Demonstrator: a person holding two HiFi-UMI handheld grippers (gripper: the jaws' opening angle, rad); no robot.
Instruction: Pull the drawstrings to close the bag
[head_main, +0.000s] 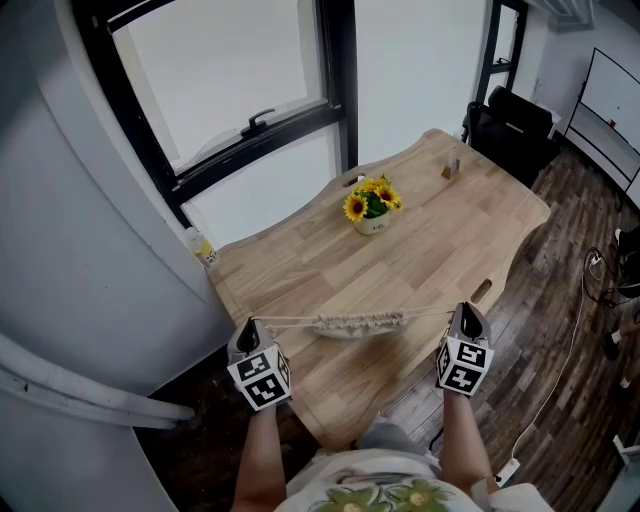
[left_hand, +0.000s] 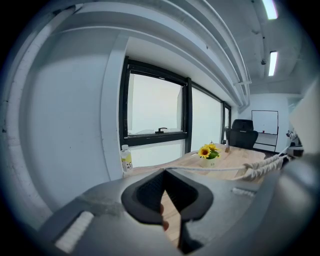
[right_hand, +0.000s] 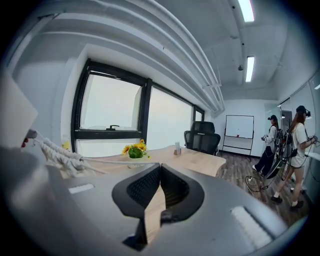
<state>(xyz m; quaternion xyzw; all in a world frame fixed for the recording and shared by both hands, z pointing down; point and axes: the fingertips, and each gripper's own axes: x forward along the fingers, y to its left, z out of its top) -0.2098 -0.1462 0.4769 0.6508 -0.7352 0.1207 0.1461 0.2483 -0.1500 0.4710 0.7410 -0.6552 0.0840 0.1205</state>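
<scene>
The white drawstring bag (head_main: 358, 323) lies gathered into a narrow bunch near the front edge of the wooden table (head_main: 450, 240). One drawstring (head_main: 290, 321) runs taut from it to my left gripper (head_main: 250, 327), which is shut on the cord's end. The other drawstring (head_main: 430, 313) stretches to my right gripper (head_main: 466, 312), also shut on its cord. In the left gripper view the cord (left_hand: 210, 169) leaves the closed left gripper (left_hand: 165, 171) toward the bunched bag (left_hand: 265, 164) at the right. In the right gripper view the bag (right_hand: 57, 154) sits at the left of the closed right gripper (right_hand: 160, 166).
A small pot of sunflowers (head_main: 372, 205) stands mid-table. A plastic bottle (head_main: 200, 245) is at the table's far left corner, and a small object (head_main: 452, 168) near the far end. A black office chair (head_main: 515, 120) stands beyond. Two people (right_hand: 295, 150) stand in the room at right.
</scene>
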